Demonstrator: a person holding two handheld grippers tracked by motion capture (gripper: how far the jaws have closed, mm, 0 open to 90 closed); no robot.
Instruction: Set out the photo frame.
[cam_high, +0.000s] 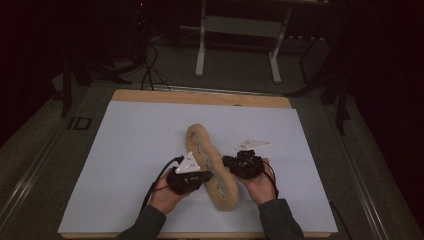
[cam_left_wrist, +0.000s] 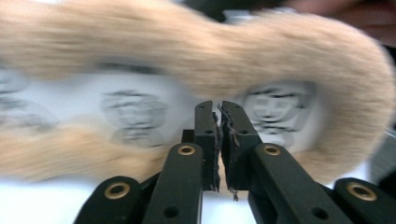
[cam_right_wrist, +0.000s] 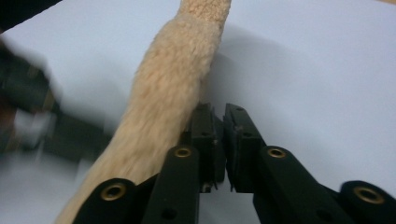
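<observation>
Fleece insole, tan-edged with a pale printed face, lies lengthwise on the white sheet, nearest the person's edge, between both tools. The left gripper and right gripper flank its near half, jaws almost together with only a slit between, holding nothing. To pick it up well, I'd spread each pair wider first, then pinch the fluffy rim (not the flat middle). The left gripper view shows the printed faces; the right gripper view shows the raised fleece edge side-on.
</observation>
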